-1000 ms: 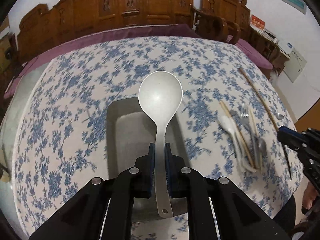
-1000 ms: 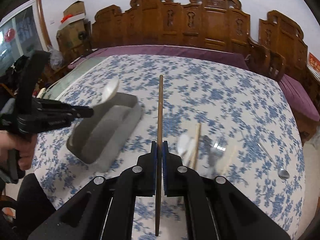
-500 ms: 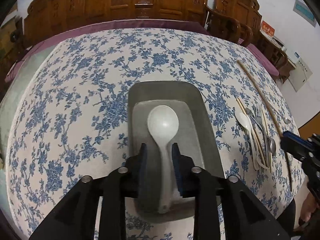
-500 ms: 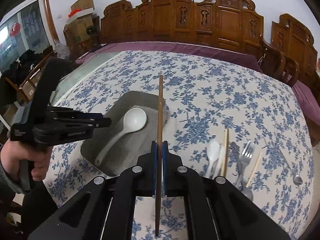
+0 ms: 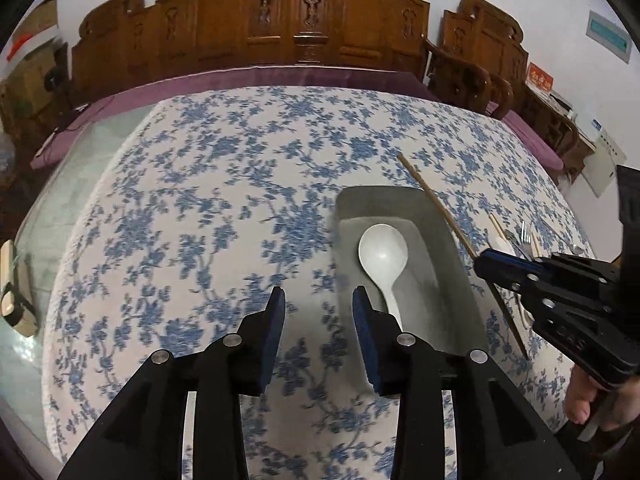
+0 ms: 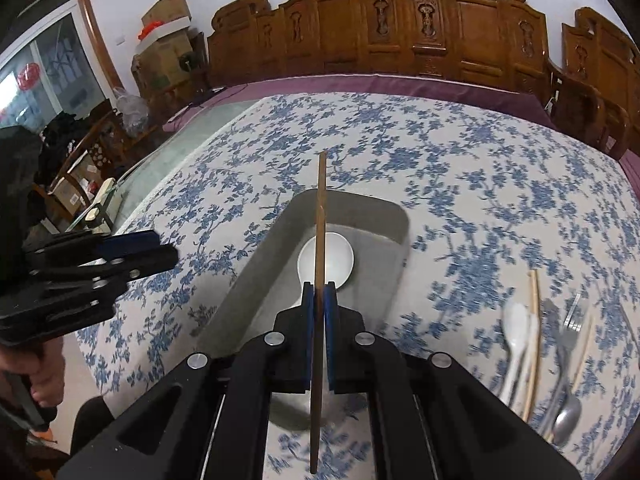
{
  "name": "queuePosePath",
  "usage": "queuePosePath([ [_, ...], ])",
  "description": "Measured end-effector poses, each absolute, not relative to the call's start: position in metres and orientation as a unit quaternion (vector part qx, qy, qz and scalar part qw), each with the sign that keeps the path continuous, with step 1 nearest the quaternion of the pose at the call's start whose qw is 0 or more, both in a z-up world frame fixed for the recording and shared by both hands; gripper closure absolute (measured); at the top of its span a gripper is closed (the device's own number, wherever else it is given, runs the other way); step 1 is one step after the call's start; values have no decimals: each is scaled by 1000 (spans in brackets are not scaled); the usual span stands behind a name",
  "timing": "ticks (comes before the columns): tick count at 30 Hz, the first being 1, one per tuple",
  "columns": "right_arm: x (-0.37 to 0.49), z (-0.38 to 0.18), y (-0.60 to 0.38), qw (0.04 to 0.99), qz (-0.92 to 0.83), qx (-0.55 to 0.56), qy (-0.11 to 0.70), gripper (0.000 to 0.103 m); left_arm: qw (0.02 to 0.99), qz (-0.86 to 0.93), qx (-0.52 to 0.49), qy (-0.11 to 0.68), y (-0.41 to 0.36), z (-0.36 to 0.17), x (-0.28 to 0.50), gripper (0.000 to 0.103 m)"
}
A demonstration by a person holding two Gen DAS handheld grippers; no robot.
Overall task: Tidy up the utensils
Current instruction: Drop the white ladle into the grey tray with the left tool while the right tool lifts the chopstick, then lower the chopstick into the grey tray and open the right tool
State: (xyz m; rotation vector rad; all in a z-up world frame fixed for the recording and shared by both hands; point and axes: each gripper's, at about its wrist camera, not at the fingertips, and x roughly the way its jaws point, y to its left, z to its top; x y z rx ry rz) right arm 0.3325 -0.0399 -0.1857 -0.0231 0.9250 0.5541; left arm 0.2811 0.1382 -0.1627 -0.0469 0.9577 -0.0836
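Note:
A white ladle lies in the grey tray on the blue-flowered tablecloth; it also shows in the right wrist view, in the tray. My left gripper is open and empty, just left of the tray, and shows in the right wrist view. My right gripper is shut on a long brown chopstick held above the tray, over the ladle; in the left wrist view the right gripper holds the chopstick over the tray's right rim.
Loose utensils lie right of the tray: a white spoon, pale chopsticks, a metal fork and a metal spoon. Carved wooden chairs ring the table's far side. A bare glass strip edges the table's left.
My left gripper lowered the ladle into the tray, opened, and drew back to the left. My right gripper carried the chopstick left until it is over the tray.

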Motion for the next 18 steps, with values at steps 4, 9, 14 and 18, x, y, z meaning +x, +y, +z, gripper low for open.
queuePosePath([
  [4,342,-196,-31,854,257,2,452,97,888,-36,-26,457,150,-161,277,70],
  [9,349,-208,-24,851,249,18,462,97,889,-35,-30,456,156,-161,273,70],
  [14,348,-218,-16,848,250,17,467,96,889,-38,-33,456,156,-162,270,70],
  [18,348,-219,-16,846,255,21,468,93,889,-41,-29,455,153,-162,269,70],
])
